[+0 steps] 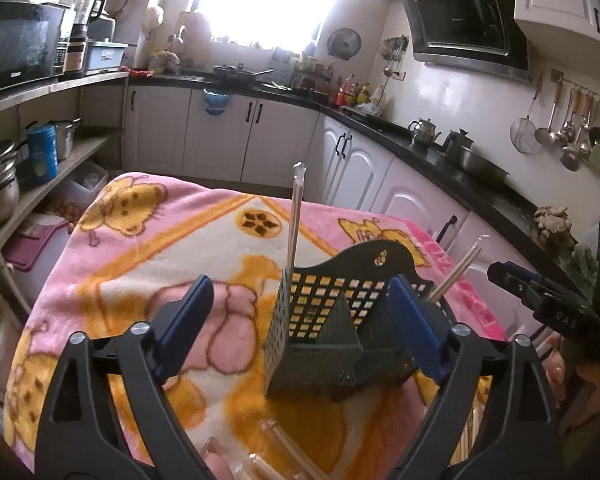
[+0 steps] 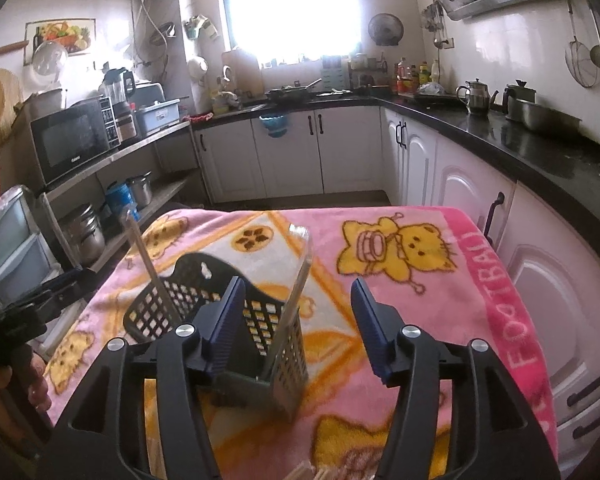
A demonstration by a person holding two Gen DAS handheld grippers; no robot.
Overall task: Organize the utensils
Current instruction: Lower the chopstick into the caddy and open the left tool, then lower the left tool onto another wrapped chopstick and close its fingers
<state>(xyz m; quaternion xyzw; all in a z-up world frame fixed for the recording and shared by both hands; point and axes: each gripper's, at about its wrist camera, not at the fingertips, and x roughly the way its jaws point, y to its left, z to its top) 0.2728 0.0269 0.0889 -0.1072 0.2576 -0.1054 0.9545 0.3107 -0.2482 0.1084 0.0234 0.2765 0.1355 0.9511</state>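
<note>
A black perforated utensil holder (image 1: 332, 312) stands on a pink cartoon blanket (image 1: 140, 248). A wrapped pair of chopsticks (image 1: 296, 216) stands upright in its left compartment, and another pair (image 1: 456, 276) leans out at its right. My left gripper (image 1: 300, 320) is open and empty just in front of the holder. My right gripper (image 2: 296, 328) is open and empty above the holder (image 2: 220, 312), where one wrapped pair (image 2: 296, 292) leans between the fingers and the other pair (image 2: 148, 264) stands at the left. The right gripper also shows in the left wrist view (image 1: 540, 292).
More wrapped chopsticks (image 1: 260, 456) lie on the blanket near the front edge. White cabinets (image 2: 420, 160) and a black counter (image 2: 520, 140) with kettles run along the right. Shelves with pots (image 1: 4, 184) and a microwave (image 2: 72, 140) stand at the left.
</note>
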